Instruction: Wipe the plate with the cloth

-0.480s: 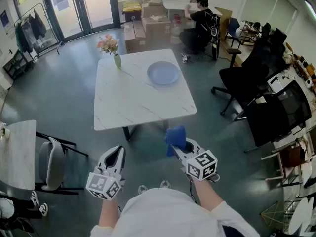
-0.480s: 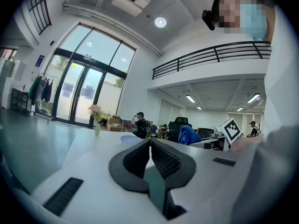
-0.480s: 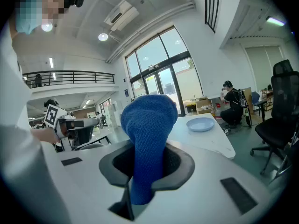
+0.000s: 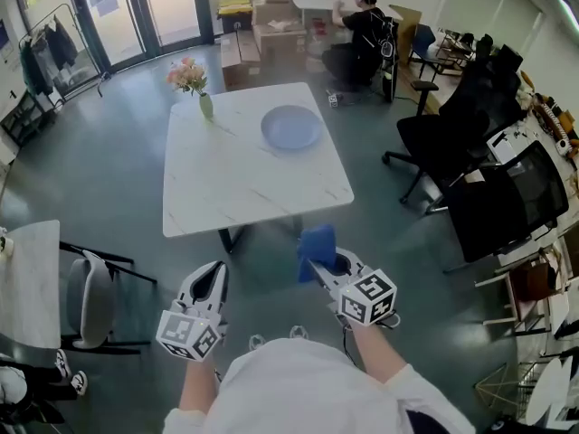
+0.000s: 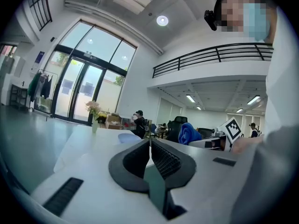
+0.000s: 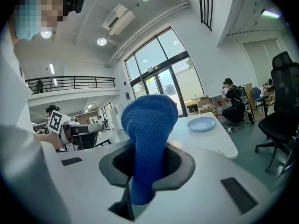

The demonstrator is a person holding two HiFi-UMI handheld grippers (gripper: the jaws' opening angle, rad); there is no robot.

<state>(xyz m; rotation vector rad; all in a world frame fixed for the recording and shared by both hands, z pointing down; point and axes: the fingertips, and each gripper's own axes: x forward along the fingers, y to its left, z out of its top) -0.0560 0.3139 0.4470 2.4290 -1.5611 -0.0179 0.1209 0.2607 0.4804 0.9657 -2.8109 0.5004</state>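
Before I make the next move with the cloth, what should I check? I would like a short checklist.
1. Blue cloth gripped by right gripper: ok, jaws closed on it.
2. Left gripper free: ok, jaws together, nothing between.
3. Plate flat on the table, nothing on it: ok.
4. Plate within reach: not ok, both grippers are short of the table's near edge.
5. Vase of flowers apart from plate: ok.
6. Dirt on plate: cannot tell, too small.
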